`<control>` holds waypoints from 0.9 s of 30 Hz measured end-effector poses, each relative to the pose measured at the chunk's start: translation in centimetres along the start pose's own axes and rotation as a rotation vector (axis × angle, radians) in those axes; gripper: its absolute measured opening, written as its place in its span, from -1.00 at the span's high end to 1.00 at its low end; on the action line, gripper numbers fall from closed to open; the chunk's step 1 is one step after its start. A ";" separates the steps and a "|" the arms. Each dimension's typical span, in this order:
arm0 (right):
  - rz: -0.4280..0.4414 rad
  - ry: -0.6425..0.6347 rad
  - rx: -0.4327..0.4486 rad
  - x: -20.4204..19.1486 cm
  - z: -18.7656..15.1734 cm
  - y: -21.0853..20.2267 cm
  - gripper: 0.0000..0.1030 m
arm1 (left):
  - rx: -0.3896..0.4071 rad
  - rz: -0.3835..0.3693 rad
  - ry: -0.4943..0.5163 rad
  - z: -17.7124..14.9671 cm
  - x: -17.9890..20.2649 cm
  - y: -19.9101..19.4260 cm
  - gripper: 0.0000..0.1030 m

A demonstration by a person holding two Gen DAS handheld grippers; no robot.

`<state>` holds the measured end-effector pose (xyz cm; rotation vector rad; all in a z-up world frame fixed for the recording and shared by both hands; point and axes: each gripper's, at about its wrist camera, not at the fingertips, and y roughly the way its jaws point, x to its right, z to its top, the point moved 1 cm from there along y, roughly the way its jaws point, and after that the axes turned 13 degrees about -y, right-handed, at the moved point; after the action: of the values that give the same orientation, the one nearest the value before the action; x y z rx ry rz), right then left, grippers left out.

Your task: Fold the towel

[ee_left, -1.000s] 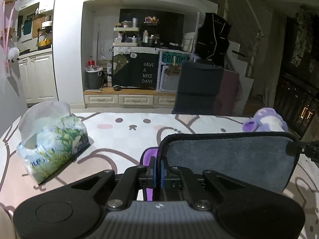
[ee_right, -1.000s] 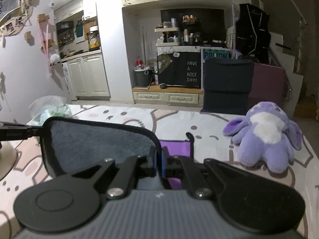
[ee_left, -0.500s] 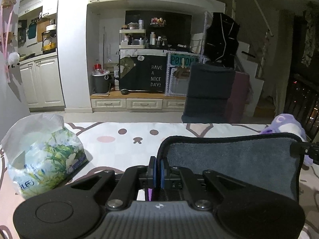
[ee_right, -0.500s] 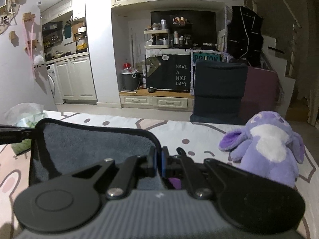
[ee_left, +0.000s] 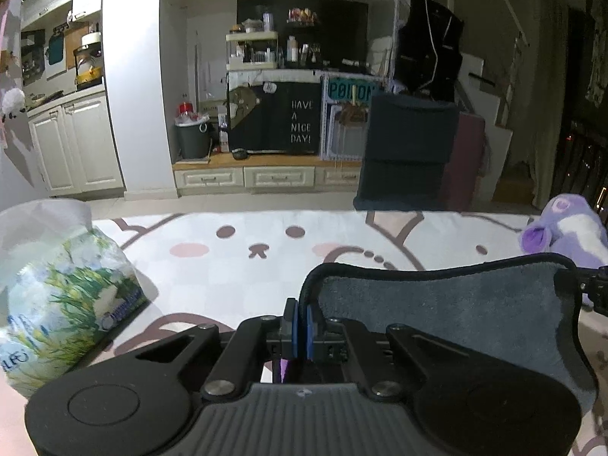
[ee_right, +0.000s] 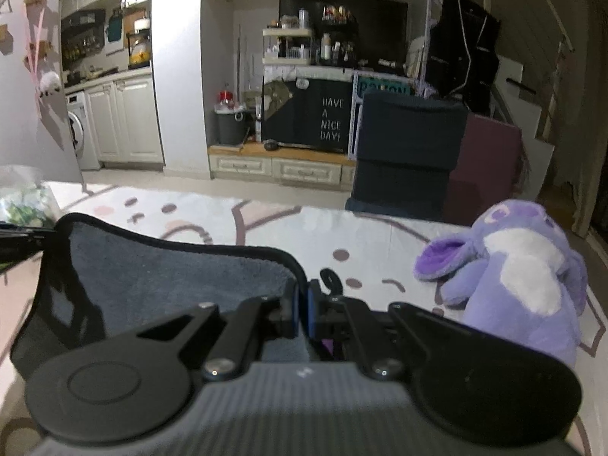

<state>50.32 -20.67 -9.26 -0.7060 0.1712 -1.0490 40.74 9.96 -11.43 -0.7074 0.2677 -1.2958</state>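
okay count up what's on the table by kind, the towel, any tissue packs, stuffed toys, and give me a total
Grey towel with black edging, held stretched between both grippers: 1
Soft tissue pack printed with green grass: 1
Purple and white plush toy: 1
Total: 3

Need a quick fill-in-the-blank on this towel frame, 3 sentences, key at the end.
1. Both the left gripper and the right gripper are shut on the grey ____.
2. The plush toy beside the right gripper is ____ and white.
3. The tissue pack lies on the ____ side of the left wrist view.

Missing words: towel; purple; left
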 end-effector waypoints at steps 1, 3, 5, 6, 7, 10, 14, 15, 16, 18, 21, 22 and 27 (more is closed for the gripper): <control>-0.001 -0.005 -0.013 -0.1 -0.1 0.6 0.89 | -0.005 0.000 0.001 -0.1 0.0 0.4 0.92; -0.014 -0.019 -0.030 -0.3 -0.4 1.6 0.89 | -0.013 -0.002 0.003 -0.3 0.1 1.2 0.92; -0.023 -0.032 -0.042 -0.6 -0.4 2.5 0.89 | -0.022 0.001 0.006 -0.5 0.2 2.0 0.92; -0.020 -0.031 -0.045 -0.6 -0.5 3.0 0.89 | -0.025 0.005 0.011 -0.6 0.3 2.4 0.92; -0.020 -0.029 -0.048 -0.7 -0.5 3.4 0.88 | -0.027 0.008 0.014 -0.6 0.3 2.7 0.92; -0.011 -0.018 -0.064 -0.6 -0.9 4.9 0.88 | -0.037 0.023 0.014 -0.7 0.1 3.8 0.92; 0.006 -0.012 -0.089 -0.3 -1.5 6.7 0.88 | -0.052 0.044 0.009 -1.2 -0.5 4.9 0.92; 0.006 -0.012 -0.093 -0.3 -1.6 7.1 0.88 | -0.053 0.047 0.009 -1.2 -0.6 5.0 0.91; 0.007 -0.010 -0.094 -0.3 -1.8 7.5 0.88 | -0.052 0.049 0.009 -1.3 -0.7 5.1 0.91; 0.012 -0.001 -0.091 0.0 -2.1 8.1 0.88 | -0.043 0.050 0.005 -1.2 -0.8 5.1 0.91; 0.011 0.001 -0.087 0.1 -2.3 8.5 0.88 | -0.042 0.050 0.008 -1.0 -0.6 5.1 0.91; 0.015 0.005 -0.089 0.2 -2.3 8.7 0.88 | -0.047 0.051 0.008 -1.1 -0.6 5.2 0.91; 0.018 -0.002 -0.101 0.4 -2.6 8.9 0.88 | -0.071 0.069 0.032 -1.6 -0.5 5.9 0.91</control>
<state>55.83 -19.47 -16.57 -0.7955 0.2300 -1.0282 44.36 10.46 -16.39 -0.7323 0.3625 -1.2377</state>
